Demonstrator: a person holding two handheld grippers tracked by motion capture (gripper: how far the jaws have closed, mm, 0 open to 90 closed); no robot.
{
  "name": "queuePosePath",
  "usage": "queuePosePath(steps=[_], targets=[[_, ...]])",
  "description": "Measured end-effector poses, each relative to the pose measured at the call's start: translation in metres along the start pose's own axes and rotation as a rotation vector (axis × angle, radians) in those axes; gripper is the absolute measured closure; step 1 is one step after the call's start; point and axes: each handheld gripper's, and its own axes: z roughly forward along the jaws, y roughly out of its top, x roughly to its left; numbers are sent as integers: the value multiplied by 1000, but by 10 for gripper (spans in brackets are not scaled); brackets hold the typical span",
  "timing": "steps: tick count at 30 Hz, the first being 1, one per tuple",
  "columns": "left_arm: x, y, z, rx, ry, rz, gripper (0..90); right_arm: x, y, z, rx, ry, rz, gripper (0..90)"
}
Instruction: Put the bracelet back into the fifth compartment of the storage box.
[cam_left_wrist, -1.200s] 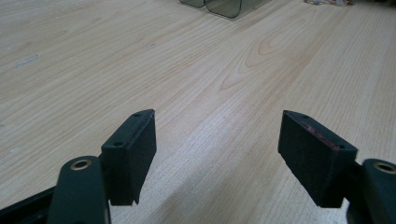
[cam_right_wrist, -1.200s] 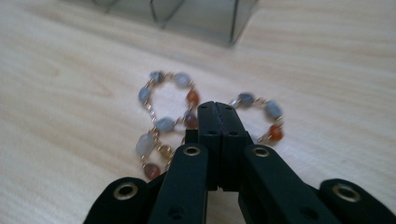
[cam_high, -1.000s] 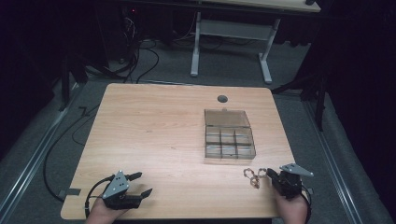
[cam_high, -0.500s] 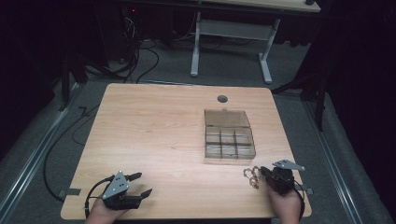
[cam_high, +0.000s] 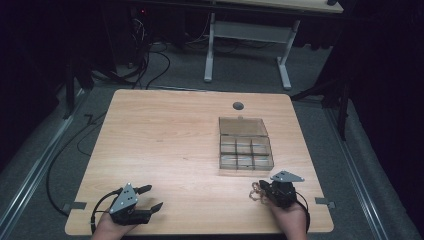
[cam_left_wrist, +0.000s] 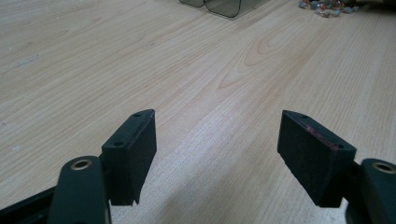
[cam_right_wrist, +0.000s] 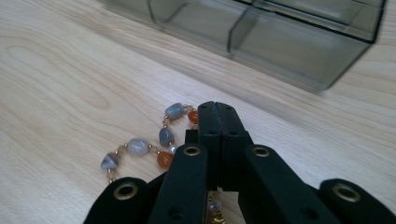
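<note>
My right gripper (cam_right_wrist: 218, 109) hid part of the bead bracelet (cam_right_wrist: 140, 149); the far compartment box (cam_right_wrist: 261, 28) was cropped

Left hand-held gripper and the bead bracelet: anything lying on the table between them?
Nothing: the high view shows bare wood from the left hand-held gripper across to the bracelet.

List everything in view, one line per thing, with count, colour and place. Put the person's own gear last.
table: one, light wood, centre of the high view.
cable hole: one, grey, far side of the tabletop.
compartment box: one, smoky clear plastic, lid open, right half of the table.
bead bracelet: one, grey and orange beads on gold links, lying near the box's near edge.
second table: one, white legs, beyond on the floor.
left gripper: one, black, near left, jaws apart.
right gripper: one, black, near right, jaws closed on the bracelet.
</note>
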Motion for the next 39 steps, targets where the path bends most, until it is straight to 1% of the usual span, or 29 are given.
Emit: queuePosePath(steps=[1, 2, 3, 4, 6, 8, 9, 10, 11, 12, 14, 15, 17, 18, 19, 21, 22, 23, 24, 25, 26, 27, 29, 31, 33, 34, 35, 37, 39], targets=[[0, 0, 0, 0, 0, 0, 287, 3, 1, 1, -2, 10, -16, 900], [0, 0, 0, 0, 0, 0, 287, 4, 1, 1, -1, 15, -23, 900], [0, 0, 0, 1, 0, 0, 287, 4, 1, 1, -1, 15, -23, 900], [0, 0, 0, 0, 1, 0, 288, 9, 2, 2, 3, 19, -32, 900], [0, 0, 0, 1, 1, -1, 288, 11, 3, 3, 5, 22, -34, 900], [0, 0, 0, 2, 1, 0, 289, 20, 8, 8, 7, 30, -55, 900], [0, 0, 0, 2, 1, 0, 288, 20, 8, 8, 7, 30, -55, 900], [0, 0, 0, 1, 2, -1, 289, 26, 11, 12, 7, 38, -72, 900], [0, 0, 0, 1, 2, -1, 288, 26, 11, 12, 7, 38, -72, 900], [0, 0, 0, 0, 2, -2, 288, 31, 13, 14, 10, 39, -93, 900], [0, 0, 0, 0, 2, -1, 288, 33, 14, 13, 2, 37, -98, 900], [0, 0, 0, -1, 2, -2, 289, 31, 15, 8, -19, 31, -96, 900], [0, 0, 0, 0, 2, -3, 288, 26, 14, 3, -34, 25, -73, 900], [0, 0, 0, 1, 2, -3, 288, 23, 13, 1, -35, 21, -66, 900], [0, 0, 0, 1, 2, -3, 288, 23, 13, 1, -35, 21, -66, 900], [0, 0, 0, 2, 3, -4, 288, 17, 11, -2, -34, 12, -52, 900], [0, 0, 0, 3, 2, -4, 288, 11, 8, -3, -25, 8, -40, 900], [1, 0, 0, 5, 3, -5, 288, 11, 8, -3, -25, 8, -40, 900], [1, 0, 1, 8, 2, -4, 288, 5, 6, -3, 4, 5, -37, 890], [1, 0, 1, 8, 2, -4, 288, 5, 6, -3, 4, 5, -37, 890], [0, 0, 1, 9, 1, -4, 289, 2, 4, -4, 24, -1, -33, 877], [0, 0, 1, 10, 0, -2, 289, 2, 4, -4, 24, -1, -33, 877], [0, 0, 1, 11, 0, 0, 290, -1, 3, -4, 49, -15, -29, 851], [0, 0, 0, 7, 1, 2, 291, -6, 4, -8, 62, -16, -3, 834], [0, 0, 0, 5, -1, 3, 291, -8, 5, -9, 64, -16, 5, 833], [0, 0, 0, 3, -3, 3, 292, -13, 8, -13, 85, -14, 30, 828], [0, 0, 0, 2, -3, 3, 292, -13, 8, -13, 85, -14, 30, 828], [0, 0, 0, -1, -5, 5, 292, -16, 11, -15, 127, -6, 38, 822], [0, 0, 0, 0, -7, 6, 293, -16, 13, -16, 152, -2, 43, 819]])
